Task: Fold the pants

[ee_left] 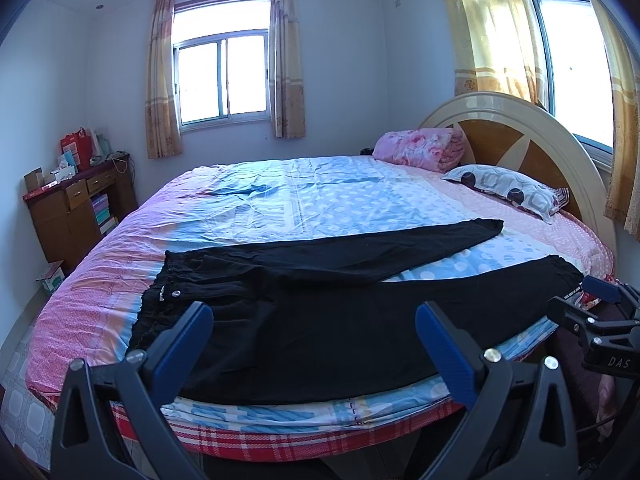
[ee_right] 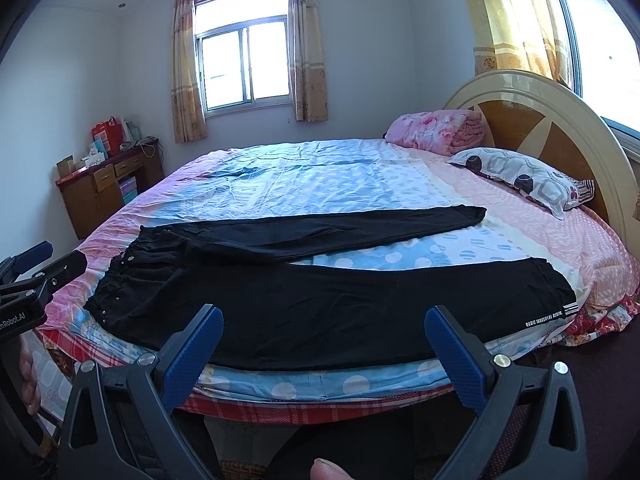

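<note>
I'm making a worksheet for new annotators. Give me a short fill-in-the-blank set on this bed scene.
1. The pants are coloured ____.
2. Both the left gripper and the right gripper have jaws that are ____.
3. The pants' two legs lie ____, not stacked.
4. The patterned pillow lies by the ____.

Missing: black; open; apart; headboard

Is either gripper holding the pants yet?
No: both the left gripper and right gripper are open, short of the pants lying flat.

Black pants (ee_left: 320, 312) spread across my bed (ee_left: 340, 196), my left gripper (ee_left: 314, 344) spread wide at lower centre, my right gripper (ee_left: 592, 312) at right edge
</note>
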The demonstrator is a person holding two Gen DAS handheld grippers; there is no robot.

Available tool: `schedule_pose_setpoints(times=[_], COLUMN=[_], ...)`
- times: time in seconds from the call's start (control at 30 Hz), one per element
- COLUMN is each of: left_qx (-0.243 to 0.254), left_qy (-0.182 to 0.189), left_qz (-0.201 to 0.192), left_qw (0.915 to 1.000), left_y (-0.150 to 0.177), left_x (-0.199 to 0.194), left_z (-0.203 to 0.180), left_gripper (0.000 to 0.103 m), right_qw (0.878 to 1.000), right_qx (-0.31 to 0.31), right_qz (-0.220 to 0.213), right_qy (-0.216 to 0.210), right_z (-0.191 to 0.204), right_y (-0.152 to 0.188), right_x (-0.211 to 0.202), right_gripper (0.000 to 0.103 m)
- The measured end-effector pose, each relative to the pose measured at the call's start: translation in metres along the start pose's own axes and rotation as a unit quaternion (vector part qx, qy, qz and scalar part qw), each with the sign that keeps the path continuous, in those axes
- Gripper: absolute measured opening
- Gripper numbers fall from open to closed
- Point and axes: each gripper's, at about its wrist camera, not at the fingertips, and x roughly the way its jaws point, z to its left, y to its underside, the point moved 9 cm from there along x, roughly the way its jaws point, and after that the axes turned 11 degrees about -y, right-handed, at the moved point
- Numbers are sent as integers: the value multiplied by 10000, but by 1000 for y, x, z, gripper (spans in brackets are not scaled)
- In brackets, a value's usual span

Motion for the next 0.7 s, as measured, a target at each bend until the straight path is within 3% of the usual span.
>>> schedule_pose_setpoints(times=[0.47,0.7], left_qx=[21,89], left_qy=[27,115], left_qz=[48,196], left_qw=[10000,9997], left_y=[7,18], left_x=[4,27], left_z=[-4,-8], left_gripper=[103,103], right_qw=[9999,9997], right_qx=[9,-29], right_qz=[100,215], right_qy=[29,98], right_z=[-4,-8], right_y=[4,12], right_x=[6,18], right_gripper=[102,102])
